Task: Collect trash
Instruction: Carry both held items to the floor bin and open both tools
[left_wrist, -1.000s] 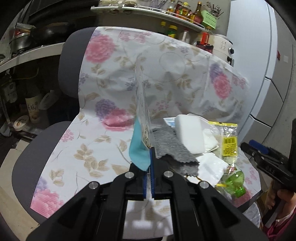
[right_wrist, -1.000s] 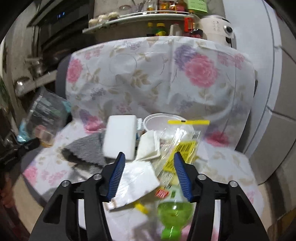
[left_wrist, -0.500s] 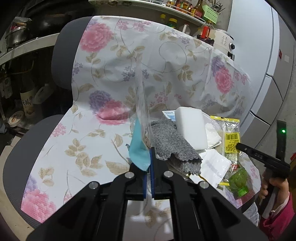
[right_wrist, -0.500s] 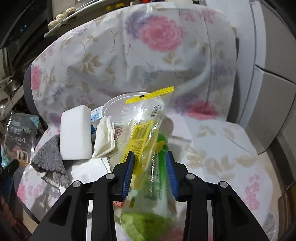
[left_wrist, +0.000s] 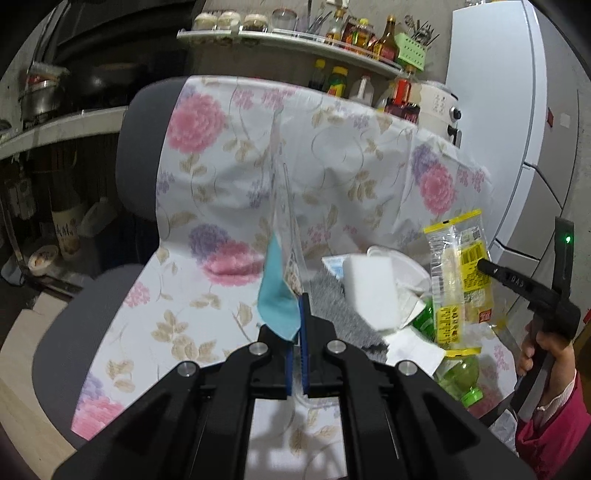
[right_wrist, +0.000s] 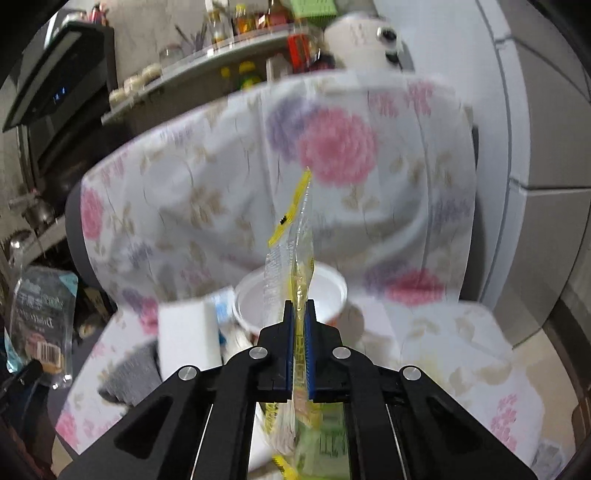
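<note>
Left gripper (left_wrist: 298, 314): jaws pinched tight on clear bag (left_wrist: 286, 236) with teal corner, held upright. Ahead and right: grey cloth (left_wrist: 338, 312), white sponge (left_wrist: 371, 291), cup (right_wrist: 332, 291), green bottle (left_wrist: 460, 373), all uncollected on chair (left_wrist: 140, 147). Right gripper (right_wrist: 299, 314): clamped on yellow wrapper (right_wrist: 291, 240), lifted clear of pile. Judged early: one item in hand, none bagged.

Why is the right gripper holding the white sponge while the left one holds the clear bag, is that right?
Not quite. The right gripper is shut on the yellow wrapper, as the right wrist view shows. The white sponge lies on the chair. The left gripper does hold the clear bag.
</note>
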